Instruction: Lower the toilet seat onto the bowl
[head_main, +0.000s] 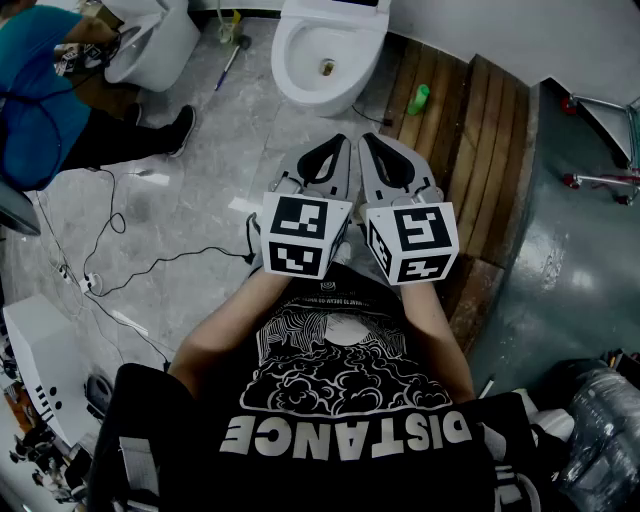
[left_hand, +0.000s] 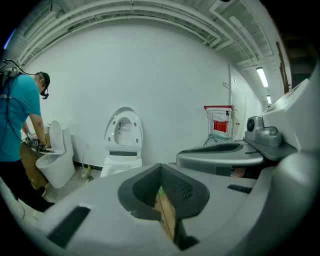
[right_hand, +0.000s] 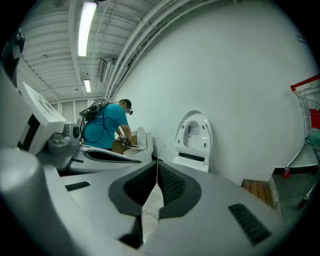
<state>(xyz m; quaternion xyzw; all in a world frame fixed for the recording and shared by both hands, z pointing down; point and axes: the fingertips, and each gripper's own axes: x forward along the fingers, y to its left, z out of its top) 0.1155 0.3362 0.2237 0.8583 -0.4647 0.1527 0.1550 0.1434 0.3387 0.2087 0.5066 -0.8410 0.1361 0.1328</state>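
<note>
While the left gripper (head_main: 338, 142) and right gripper (head_main: 369, 140) rest side by side at mid-frame, jaws together and empty, we have yet to reach out. The toilet seat (left_hand: 123, 131) stands upright above the bowl (head_main: 292, 52), top centre. Next we should step closer, catch its upper edge and ease it down. Only the gripper views show the raised seat; the head view shows the bowl's inside.

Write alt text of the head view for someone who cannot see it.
From above, a person holds the left tongs and right tongs, both shut, side by side toward a toilet. Another person is beside a second toilet at left.
</note>
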